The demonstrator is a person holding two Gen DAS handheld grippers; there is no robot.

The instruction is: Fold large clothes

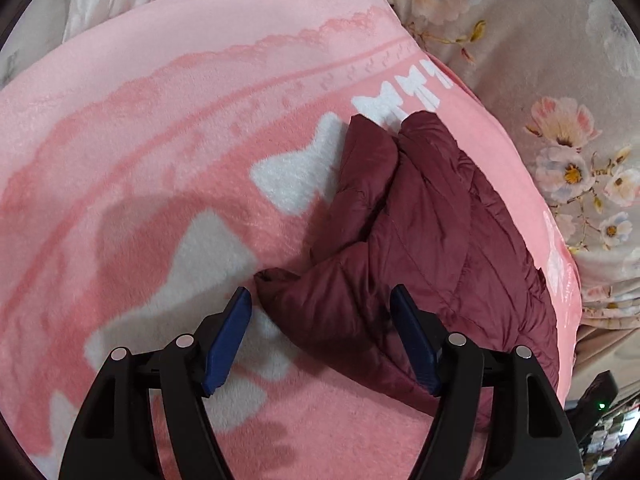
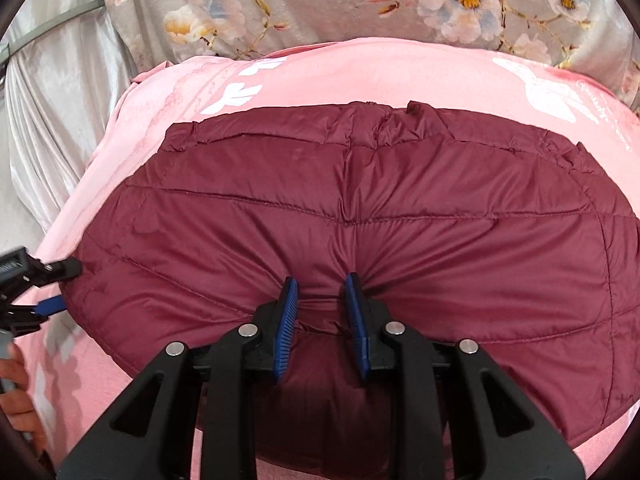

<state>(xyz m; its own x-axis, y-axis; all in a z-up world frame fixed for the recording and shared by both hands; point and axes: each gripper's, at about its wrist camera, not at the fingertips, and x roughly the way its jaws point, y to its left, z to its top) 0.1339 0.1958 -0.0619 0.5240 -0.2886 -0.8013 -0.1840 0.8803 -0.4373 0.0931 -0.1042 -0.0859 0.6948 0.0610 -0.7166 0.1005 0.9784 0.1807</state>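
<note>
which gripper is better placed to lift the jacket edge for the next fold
Right. The right gripper has its jaws pinched on a puckered fold of the maroon jacket. The left gripper is open at the jacket's corner on the pink blanket, gripping nothing.

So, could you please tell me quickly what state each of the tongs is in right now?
Left tongs: open, holding nothing, at the edge of the maroon puffer jacket.
Right tongs: shut on a bunched fold of the jacket.

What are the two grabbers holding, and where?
The right gripper pinches the jacket by a bunched fold at its near edge. The left gripper is open around the jacket's corner and holds nothing.
</note>
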